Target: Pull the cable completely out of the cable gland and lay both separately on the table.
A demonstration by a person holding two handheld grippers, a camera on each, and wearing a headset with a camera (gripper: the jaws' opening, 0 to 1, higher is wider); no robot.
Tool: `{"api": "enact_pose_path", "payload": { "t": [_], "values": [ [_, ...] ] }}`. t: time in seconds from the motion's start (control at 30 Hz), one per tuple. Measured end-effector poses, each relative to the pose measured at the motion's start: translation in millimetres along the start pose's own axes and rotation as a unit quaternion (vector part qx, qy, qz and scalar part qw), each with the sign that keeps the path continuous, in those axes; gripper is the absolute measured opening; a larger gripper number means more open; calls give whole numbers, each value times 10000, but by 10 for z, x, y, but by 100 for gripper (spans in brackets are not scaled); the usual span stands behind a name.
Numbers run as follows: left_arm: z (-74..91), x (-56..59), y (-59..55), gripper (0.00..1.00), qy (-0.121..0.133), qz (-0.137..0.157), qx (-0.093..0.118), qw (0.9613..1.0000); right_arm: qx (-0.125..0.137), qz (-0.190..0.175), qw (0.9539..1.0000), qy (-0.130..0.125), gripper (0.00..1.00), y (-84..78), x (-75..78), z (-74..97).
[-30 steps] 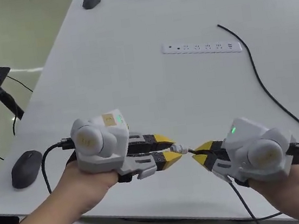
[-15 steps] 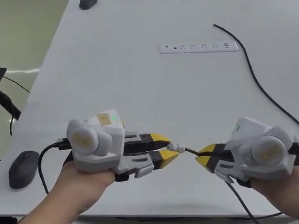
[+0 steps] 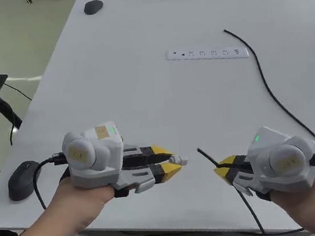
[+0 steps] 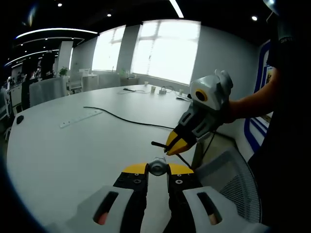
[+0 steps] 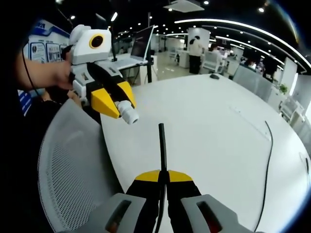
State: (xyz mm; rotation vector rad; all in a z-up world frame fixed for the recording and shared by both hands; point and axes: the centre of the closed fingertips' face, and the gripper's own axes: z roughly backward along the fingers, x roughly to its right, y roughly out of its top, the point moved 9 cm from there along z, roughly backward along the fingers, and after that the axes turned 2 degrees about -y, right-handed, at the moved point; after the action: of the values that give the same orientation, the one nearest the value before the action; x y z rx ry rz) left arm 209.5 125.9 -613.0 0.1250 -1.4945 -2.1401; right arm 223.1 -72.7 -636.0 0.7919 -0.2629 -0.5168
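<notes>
left gripper (image 3: 169,158) clamps the half-hidden cable gland (image 3: 180,160), right gripper (image 3: 222,166) pinches the cable (image 3: 205,156), apart.

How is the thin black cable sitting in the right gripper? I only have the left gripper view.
Observer: The right gripper is shut on the thin black cable, free end sticking straight ahead of the jaws.
Operator: Anything behind my left gripper?
Observer: A dark computer mouse lies near the edge of the white table.
Operator: And the small white cable gland?
Observer: The head view shows bare table between it and the cable's end.
</notes>
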Motion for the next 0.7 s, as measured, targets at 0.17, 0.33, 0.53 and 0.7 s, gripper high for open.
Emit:
{"api": "enact_pose_path", "payload": {
  "t": [0.17, 0.33, 0.53, 0.7],
  "values": [
    [-15, 34, -7, 15, -29, -42, -56, 10000, 0, -53, 10000, -15, 0, 1, 12, 54],
    [-21, 24, -5, 15, -41, -64, -51, 10000, -25, -203, 9998, -60, 0, 11, 58, 72],
    [-13, 14, -48, 15, -39, -128, -105, 9999, -78, -131, 9996, -237, 0, 83, 124, 21],
    [5, -23, -123, 15, -14, -71, -134, 9999, -154, 96, 9993, -312, 0, 175, 173, -43]
  ]
}}
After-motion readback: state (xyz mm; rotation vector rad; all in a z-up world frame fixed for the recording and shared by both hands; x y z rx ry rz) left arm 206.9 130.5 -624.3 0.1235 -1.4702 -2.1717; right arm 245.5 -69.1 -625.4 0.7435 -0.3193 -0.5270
